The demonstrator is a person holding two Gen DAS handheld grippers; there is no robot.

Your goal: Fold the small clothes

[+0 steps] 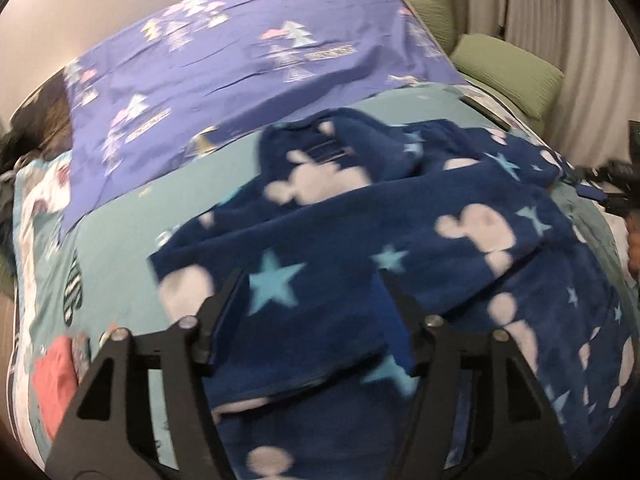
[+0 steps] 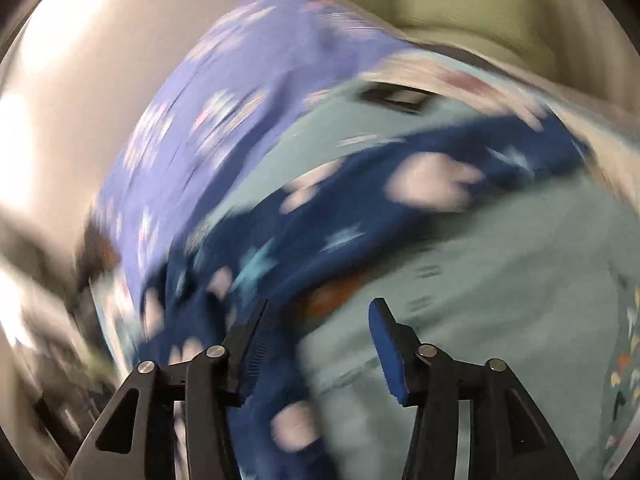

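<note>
A navy fleece garment (image 1: pixel 340 232) with pale clouds and light blue stars lies crumpled on the teal bed sheet (image 1: pixel 132 248). My left gripper (image 1: pixel 310 280) hovers over its near end with the jaws wide apart; a folded flap of the fleece lies between the fingers, not pinched. In the blurred right wrist view the same garment (image 2: pixel 360 208) stretches across the bed sheet (image 2: pixel 500 280). My right gripper (image 2: pixel 319 306) is open, its left finger (image 2: pixel 256 320) against the garment's edge, with bare sheet between the pads. The right gripper's black body also shows at the far right of the left wrist view (image 1: pixel 612 188).
A purple cloth (image 1: pixel 240 60) with triangle prints covers the far half of the bed. Green pillows (image 1: pixel 512 68) and a pale curtain (image 1: pixel 560 12) stand behind on the right. A red cloth (image 1: pixel 52 384) lies at the near left corner. A dark flat object (image 2: pixel 396 98) rests beyond the garment.
</note>
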